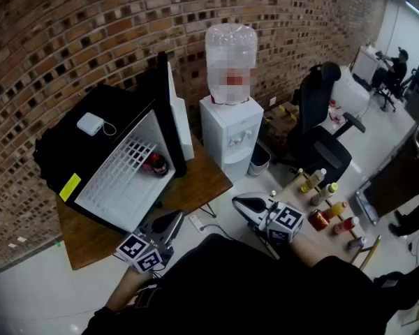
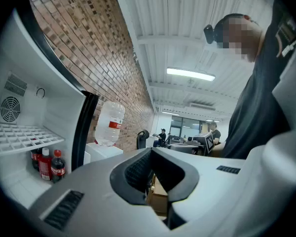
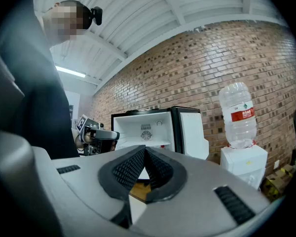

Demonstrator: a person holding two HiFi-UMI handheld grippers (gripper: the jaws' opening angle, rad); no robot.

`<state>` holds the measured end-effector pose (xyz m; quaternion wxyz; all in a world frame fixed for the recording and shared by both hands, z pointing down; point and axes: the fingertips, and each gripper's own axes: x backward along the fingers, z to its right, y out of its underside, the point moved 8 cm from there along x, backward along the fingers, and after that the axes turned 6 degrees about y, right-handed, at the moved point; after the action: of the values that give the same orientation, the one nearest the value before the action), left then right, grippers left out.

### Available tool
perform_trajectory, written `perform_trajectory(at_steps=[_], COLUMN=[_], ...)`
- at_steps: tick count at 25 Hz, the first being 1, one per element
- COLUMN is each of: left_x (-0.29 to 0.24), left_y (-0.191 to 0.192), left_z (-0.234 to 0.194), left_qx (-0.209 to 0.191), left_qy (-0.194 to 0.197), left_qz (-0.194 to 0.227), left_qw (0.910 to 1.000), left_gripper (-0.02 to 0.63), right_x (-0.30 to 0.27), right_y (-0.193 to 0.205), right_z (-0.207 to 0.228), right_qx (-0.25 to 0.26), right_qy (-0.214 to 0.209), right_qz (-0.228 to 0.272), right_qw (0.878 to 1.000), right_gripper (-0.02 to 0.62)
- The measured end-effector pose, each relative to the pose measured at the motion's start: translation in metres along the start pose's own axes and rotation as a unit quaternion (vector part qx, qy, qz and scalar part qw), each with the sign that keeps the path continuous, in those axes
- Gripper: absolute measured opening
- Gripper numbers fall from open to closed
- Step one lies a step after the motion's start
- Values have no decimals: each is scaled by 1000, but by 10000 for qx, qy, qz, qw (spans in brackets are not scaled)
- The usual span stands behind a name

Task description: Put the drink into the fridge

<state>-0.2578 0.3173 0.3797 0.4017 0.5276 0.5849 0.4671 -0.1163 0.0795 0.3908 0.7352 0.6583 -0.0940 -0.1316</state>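
Left gripper point(image 1: 173, 220), lower centre: jaws closed, empty. Right gripper point(image 1: 239, 202): likewise. Fridge point(image 1: 63, 152) open at centre left, drinks point(image 1: 154, 164) inside.

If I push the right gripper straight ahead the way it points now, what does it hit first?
Probably the open fridge: the right gripper aims into its white interior, above the wooden table. Depth is unclear.

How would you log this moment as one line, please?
phase: no drink held | left tool: shut, empty | right tool: shut, empty | fridge: open, bottles inside | drinks: on floor
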Motion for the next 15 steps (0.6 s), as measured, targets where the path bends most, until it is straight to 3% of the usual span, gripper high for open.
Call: perform_trajectory(at_steps=[8, 15], left_x=[-32, -109], left_y=[-2, 4], left_z=[-4, 6], left_qx=[-87, -141], left_qy=[258, 919], left_qz=[-177, -504], left_qw=[9995, 9944], left_gripper=[-6, -6], right_x=[19, 80], right_y=[-2, 6], right_z=[25, 62], right_qx=[-25, -156], right_qy=[341, 1005], right_qz=[104, 294], right_qw=[9994, 9944], right_gripper=[11, 11])
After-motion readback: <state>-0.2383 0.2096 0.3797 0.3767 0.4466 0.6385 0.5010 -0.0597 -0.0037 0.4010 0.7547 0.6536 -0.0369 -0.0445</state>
